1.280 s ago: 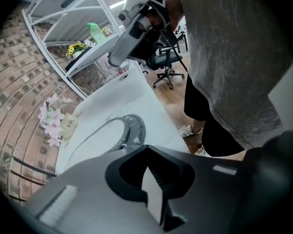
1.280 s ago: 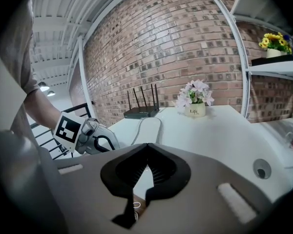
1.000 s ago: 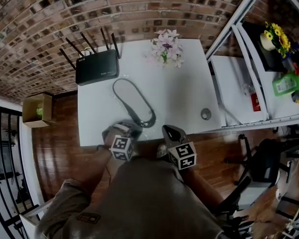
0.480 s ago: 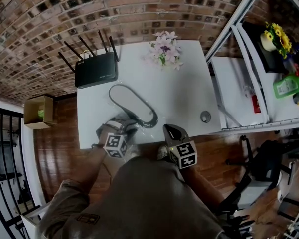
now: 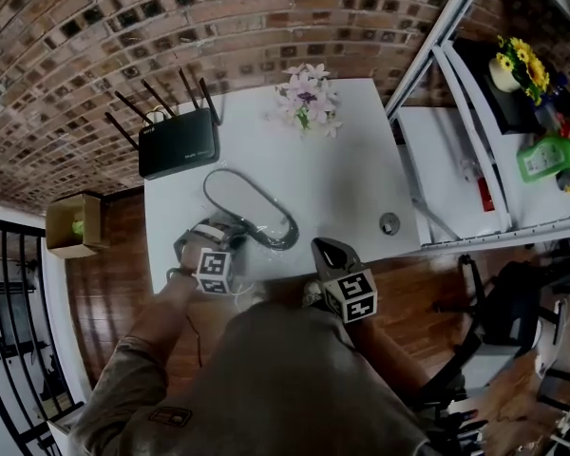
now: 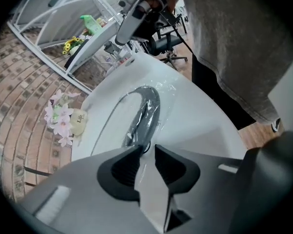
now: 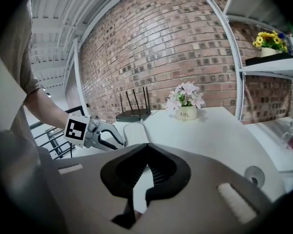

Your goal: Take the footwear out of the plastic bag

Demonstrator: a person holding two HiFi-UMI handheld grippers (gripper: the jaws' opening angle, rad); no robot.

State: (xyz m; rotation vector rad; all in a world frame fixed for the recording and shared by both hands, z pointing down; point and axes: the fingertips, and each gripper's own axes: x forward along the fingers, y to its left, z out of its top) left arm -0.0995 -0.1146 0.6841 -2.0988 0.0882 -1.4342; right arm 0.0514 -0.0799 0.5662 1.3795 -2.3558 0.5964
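Even, bright daylight; strong fisheye bending at edges (dark vignette corners); glare on white table (image 5: 351, 179); near jaws blurred.

Router (image 5: 179, 145) back-L on table (image 5: 351, 188), flowers (image 5: 304, 103) back-ctr, bagged footwear (image 5: 250, 207) in front of router (box (image 5: 71, 224) on floor (image 5: 104, 283), L).

Top: grey-brown short-sleeve cotton tee (image 5: 266, 378), loose fit; small dark patch (image 5: 168, 414) nr hem, print too small to read.
L gripper (image 6: 145, 152): grey plastic shell, black ribbed jaw pads, pale rectangular insets either side.
R gripper (image 7: 147, 150): same grey shell, black ribbed pads, pale insets.
Markers: white cubes w/ black square codes, L cube (image 5: 212, 271), R cube (image 5: 350, 295).
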